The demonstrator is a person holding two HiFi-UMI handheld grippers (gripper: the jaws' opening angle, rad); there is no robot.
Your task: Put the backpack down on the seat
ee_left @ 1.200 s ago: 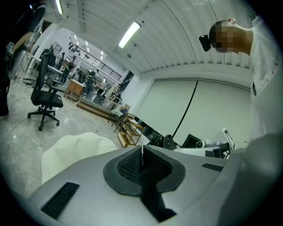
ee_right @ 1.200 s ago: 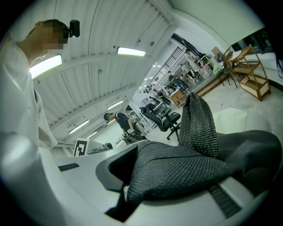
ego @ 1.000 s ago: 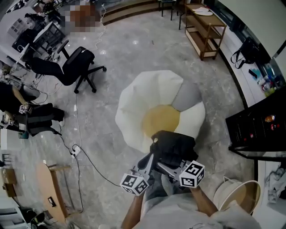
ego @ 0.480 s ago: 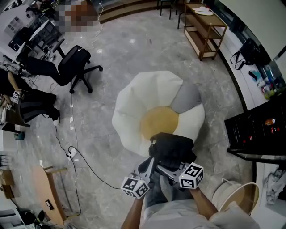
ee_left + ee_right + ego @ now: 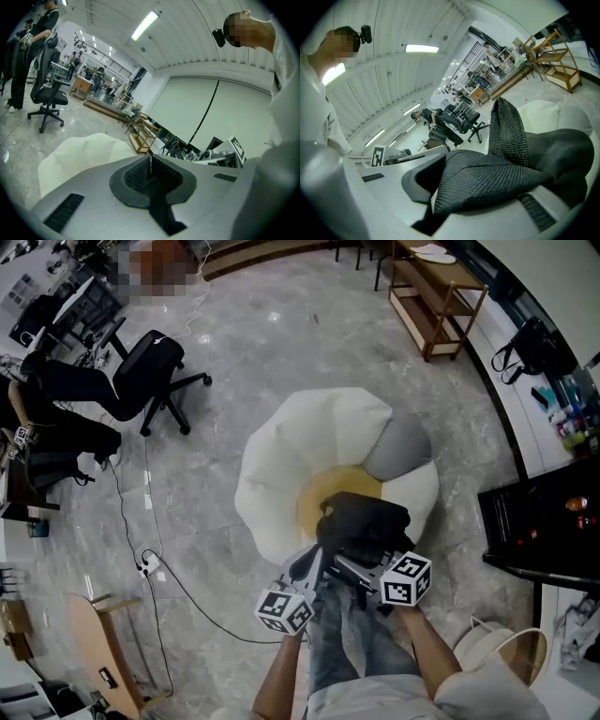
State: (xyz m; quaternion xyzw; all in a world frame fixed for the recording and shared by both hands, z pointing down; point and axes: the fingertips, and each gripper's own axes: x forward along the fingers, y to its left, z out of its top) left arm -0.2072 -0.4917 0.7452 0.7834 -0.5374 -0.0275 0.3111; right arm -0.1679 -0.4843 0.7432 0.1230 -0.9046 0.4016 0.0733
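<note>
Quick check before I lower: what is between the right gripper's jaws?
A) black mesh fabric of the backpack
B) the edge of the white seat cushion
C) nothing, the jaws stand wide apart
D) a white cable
A: the right gripper view shows the right gripper shut on the backpack, whose black mesh fabric bulges out past the jaws. In the head view, the bag hangs over the seat.
</note>
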